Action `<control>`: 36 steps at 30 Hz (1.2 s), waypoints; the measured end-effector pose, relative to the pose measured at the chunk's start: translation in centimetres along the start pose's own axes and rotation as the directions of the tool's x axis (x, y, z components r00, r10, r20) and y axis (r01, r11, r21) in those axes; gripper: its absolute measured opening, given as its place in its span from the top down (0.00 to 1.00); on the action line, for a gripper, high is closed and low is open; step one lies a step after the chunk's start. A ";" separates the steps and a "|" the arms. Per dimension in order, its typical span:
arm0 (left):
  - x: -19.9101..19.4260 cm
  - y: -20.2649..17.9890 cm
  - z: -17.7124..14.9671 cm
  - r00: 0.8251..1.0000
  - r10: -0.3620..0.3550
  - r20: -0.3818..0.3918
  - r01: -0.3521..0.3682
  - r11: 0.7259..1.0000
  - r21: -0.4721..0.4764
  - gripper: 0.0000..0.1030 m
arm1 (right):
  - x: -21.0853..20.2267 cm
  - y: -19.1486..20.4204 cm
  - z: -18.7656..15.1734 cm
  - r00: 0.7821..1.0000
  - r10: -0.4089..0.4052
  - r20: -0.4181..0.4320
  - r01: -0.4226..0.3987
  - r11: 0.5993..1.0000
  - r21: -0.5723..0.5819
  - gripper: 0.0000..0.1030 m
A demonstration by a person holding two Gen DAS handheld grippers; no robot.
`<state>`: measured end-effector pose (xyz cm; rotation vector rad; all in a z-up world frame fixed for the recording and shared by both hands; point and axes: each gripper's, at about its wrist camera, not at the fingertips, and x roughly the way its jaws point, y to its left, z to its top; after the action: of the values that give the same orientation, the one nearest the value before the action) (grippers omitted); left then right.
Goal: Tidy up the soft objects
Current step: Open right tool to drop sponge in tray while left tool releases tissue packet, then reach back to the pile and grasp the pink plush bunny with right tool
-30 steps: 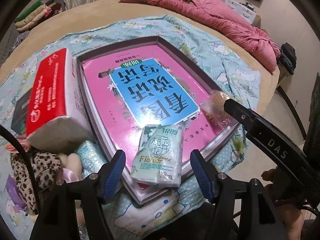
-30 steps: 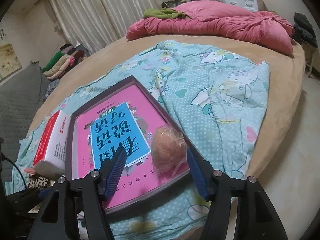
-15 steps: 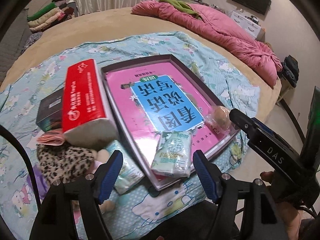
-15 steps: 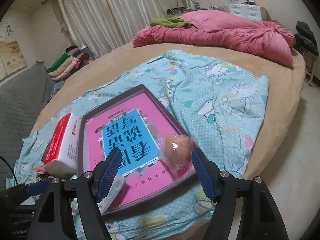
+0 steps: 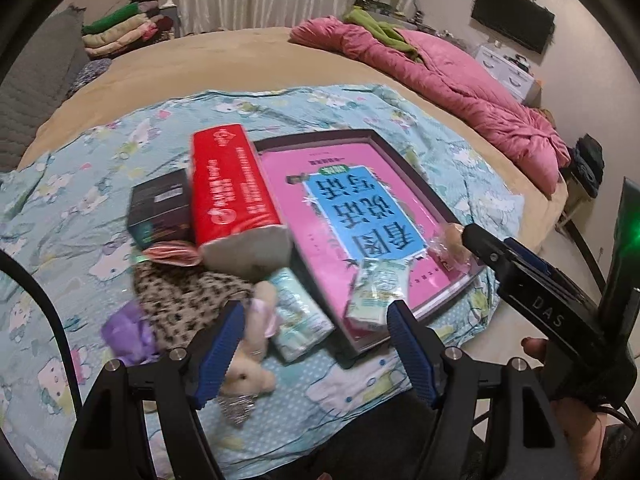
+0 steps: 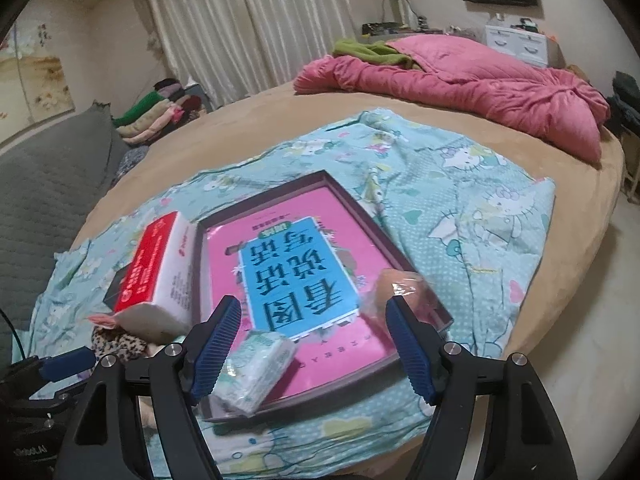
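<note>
A dark tray (image 5: pixel 400 152) lined with a pink and blue book lies on the patterned sheet. On its near edge rests a green tissue pack (image 5: pixel 376 292) (image 6: pixel 256 368). A wrapped bun (image 5: pixel 450 240) (image 6: pixel 396 284) sits at the tray's near right corner. My left gripper (image 5: pixel 316 316) hovers open above a second tissue pack (image 5: pixel 300 320) and a plush toy (image 5: pixel 248 368), holding nothing. My right gripper (image 6: pixel 311 308) is open and empty, short of the bun. Beside the tray are a red tissue pack (image 5: pixel 232 192), a leopard cloth (image 5: pixel 188 296) and a purple item (image 5: pixel 128 336).
A black box (image 5: pixel 160 208) sits left of the red pack. A pink quilt (image 6: pixel 460 80) lies across the far side of the round bed. Folded clothes (image 6: pixel 160 112) are stacked at the far left. The floor (image 6: pixel 600 300) drops off on the right.
Both grippers have drawn back and up from the tray. The green tissue pack and the bun, earlier between the jaws, now lie on the tray beyond the fingertips.
</note>
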<state>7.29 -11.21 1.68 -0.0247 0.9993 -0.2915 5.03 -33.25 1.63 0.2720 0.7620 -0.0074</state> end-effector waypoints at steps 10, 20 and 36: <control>-3.6 6.1 -0.3 0.996 0.078 0.051 -0.072 0.992 -0.102 0.29 | -1.1 3.8 0.0 0.999 0.054 0.001 -0.053 0.996 -0.069 0.26; -5.0 13.0 -1.9 0.988 0.144 0.050 -0.129 0.965 -0.228 0.29 | -1.3 8.1 -0.7 0.994 0.105 -0.027 -0.108 0.982 -0.154 0.26; -4.0 17.7 -4.5 0.993 0.114 0.018 -0.104 0.950 -0.294 0.29 | 0.1 14.1 -4.1 0.975 0.163 -0.147 -0.199 0.942 -0.271 0.25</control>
<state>5.62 7.29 -0.20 -0.2427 0.9987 -0.0397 3.82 -18.62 2.09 0.0676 0.8472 0.2947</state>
